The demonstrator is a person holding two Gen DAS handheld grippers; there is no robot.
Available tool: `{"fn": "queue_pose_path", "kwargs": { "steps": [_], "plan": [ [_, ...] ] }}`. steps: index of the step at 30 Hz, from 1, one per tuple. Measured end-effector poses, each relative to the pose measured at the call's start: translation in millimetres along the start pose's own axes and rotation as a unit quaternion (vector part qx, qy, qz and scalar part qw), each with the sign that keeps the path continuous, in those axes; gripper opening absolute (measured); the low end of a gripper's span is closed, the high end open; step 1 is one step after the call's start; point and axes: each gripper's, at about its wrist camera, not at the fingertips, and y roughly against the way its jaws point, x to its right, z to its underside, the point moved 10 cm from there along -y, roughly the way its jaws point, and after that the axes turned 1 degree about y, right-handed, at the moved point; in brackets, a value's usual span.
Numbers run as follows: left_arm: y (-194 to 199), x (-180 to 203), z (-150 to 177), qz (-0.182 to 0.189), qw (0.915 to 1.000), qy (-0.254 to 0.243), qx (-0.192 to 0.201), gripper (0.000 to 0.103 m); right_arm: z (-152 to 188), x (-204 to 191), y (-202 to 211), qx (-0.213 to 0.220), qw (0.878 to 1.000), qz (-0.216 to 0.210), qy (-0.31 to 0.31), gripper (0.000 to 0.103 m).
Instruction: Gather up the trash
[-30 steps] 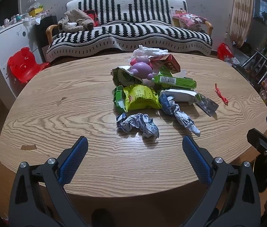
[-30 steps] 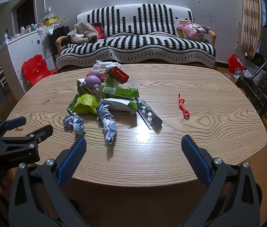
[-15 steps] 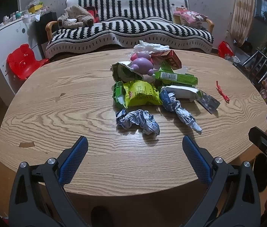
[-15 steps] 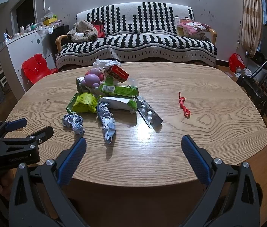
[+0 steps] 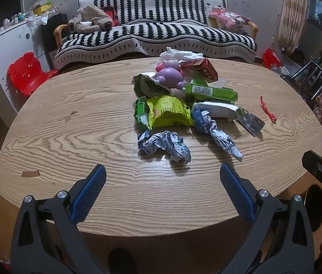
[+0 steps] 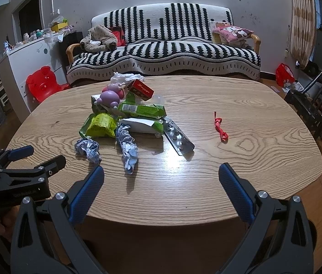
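Observation:
A pile of trash lies mid-table: a crumpled foil wad, a twisted foil wrapper, a yellow-green snack bag, a green box, a red box, a blister pack, a purple toy and white tissue. A red twist lies apart to the right. My left gripper is open and empty over the near table edge. My right gripper is open and empty, to the right of the left one.
The oval wooden table fills the foreground. A striped sofa stands behind it, a red bear chair and a white cabinet at the left, a metal chair at the right.
Both grippers have edged slightly forward and up; the trash pile sits a little nearer in view. Nothing on the table has moved.

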Motion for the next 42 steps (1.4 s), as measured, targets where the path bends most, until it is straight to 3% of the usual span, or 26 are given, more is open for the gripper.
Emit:
{"fn": "queue_pose_path", "kwargs": {
  "steps": [29, 42],
  "plan": [
    [0.1, -1.1, 0.9, -0.001, 1.0, 0.001, -0.002, 0.097, -1.5, -0.1, 0.8, 0.001, 1.0, -0.001, 0.001, 0.097],
    [-6.0, -18.4, 3.6, -0.007, 0.9998, 0.016, -0.013, 0.097, -3.7, -5.5, -0.7, 0.001, 1.0, -0.004, 0.007, 0.097]
  ]
}}
